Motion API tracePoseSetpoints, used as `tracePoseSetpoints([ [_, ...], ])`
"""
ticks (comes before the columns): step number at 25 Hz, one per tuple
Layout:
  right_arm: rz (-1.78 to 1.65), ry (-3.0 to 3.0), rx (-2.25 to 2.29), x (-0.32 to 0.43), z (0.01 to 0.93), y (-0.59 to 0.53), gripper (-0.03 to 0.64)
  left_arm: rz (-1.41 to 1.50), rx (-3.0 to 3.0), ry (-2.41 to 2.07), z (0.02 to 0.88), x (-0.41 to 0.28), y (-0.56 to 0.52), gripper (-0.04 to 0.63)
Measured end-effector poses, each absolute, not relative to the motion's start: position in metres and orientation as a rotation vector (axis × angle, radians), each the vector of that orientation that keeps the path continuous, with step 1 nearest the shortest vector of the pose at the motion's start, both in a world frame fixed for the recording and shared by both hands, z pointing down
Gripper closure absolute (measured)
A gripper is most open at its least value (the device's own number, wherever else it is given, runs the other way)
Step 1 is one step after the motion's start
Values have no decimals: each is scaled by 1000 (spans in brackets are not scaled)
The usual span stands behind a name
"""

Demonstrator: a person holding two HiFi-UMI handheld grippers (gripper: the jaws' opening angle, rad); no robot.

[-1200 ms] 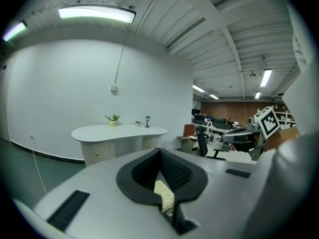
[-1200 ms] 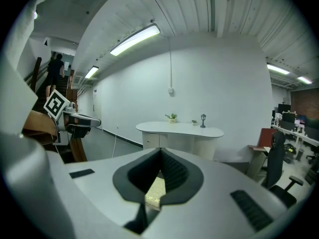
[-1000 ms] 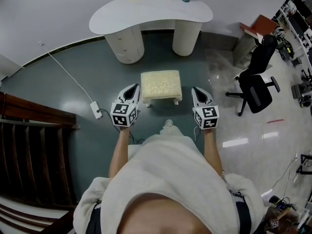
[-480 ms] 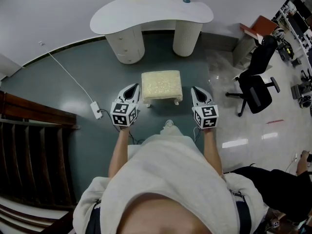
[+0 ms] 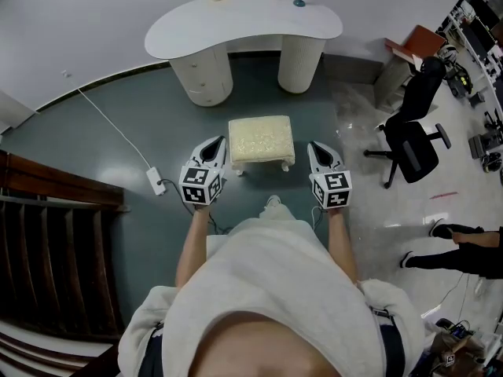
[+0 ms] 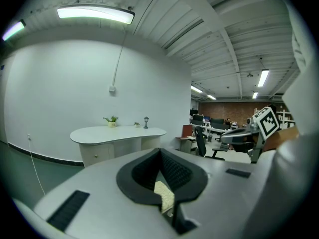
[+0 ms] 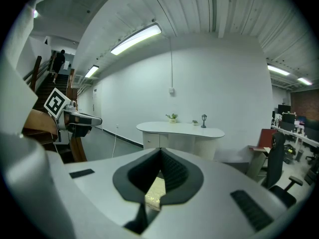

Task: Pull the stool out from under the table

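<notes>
The cream stool (image 5: 262, 140) stands on the green floor (image 5: 118, 124), out in front of the white tabletop (image 5: 244, 18). The left gripper (image 5: 215, 143) and right gripper (image 5: 317, 148) flank it, each with fingers pressed together and holding nothing.

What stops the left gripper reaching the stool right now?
Likely nothing, so yes: the left gripper hangs beside the left edge of the stool, nothing between them. Its jaws are shut and must open to grab.

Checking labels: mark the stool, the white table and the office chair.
stool (image 5: 262, 137), head view, middle of the cushion
white table (image 5: 244, 18), head view, bare tabletop
office chair (image 5: 411, 144), head view, seat
</notes>
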State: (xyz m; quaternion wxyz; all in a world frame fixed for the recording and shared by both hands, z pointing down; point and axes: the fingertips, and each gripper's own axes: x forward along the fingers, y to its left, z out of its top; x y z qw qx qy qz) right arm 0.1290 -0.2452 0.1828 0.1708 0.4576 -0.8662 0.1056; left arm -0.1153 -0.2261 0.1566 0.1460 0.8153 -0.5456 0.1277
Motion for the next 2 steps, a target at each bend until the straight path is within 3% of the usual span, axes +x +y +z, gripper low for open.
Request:
tracePoseSetpoints([
  [2,300,-2461,1300,128,183,-246,621,367,2351,-1569,156,-115,-228,584],
])
